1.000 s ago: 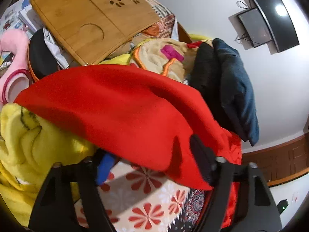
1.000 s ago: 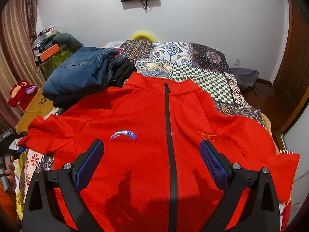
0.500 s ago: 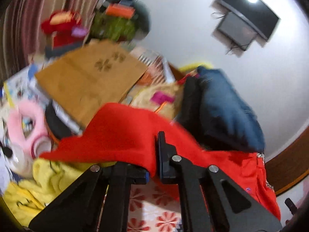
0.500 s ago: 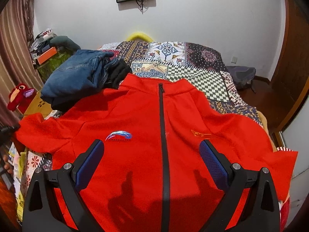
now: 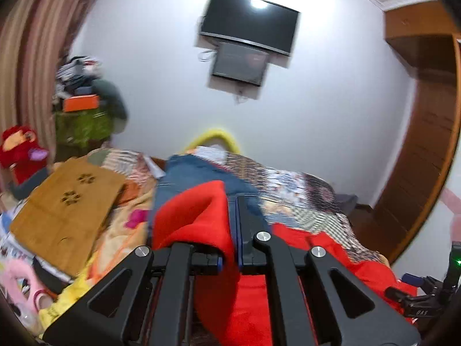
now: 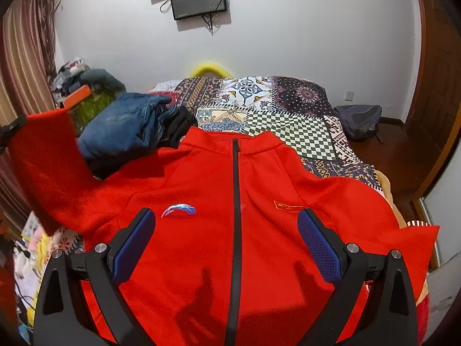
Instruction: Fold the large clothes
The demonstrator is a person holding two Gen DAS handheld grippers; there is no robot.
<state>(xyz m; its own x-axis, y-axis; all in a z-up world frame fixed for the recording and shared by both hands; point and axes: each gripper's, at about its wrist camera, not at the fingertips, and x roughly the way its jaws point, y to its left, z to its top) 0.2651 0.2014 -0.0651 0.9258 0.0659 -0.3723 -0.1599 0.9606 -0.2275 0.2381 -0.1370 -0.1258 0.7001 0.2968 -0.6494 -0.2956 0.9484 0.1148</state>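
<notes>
Both tongs frame the job: the left gripper (image 5: 234,230) is clamped on the sleeve (image 5: 196,216) of the red jacket (image 6: 230,245), holding it raised off the bed (image 6: 288,132), while the right gripper (image 6: 226,245) hovers with its fingers wide apart over the chest, holding nothing. The jacket lies face up and zipped on the patchwork cover, its collar toward the wall, beside a pile of jeans (image 6: 124,127). To fold well, I would carry the sleeve inward across the zipper (image 6: 236,201), keeping the cloth taut and clear of the jeans, and press the shoulder flat with the free tongs.
</notes>
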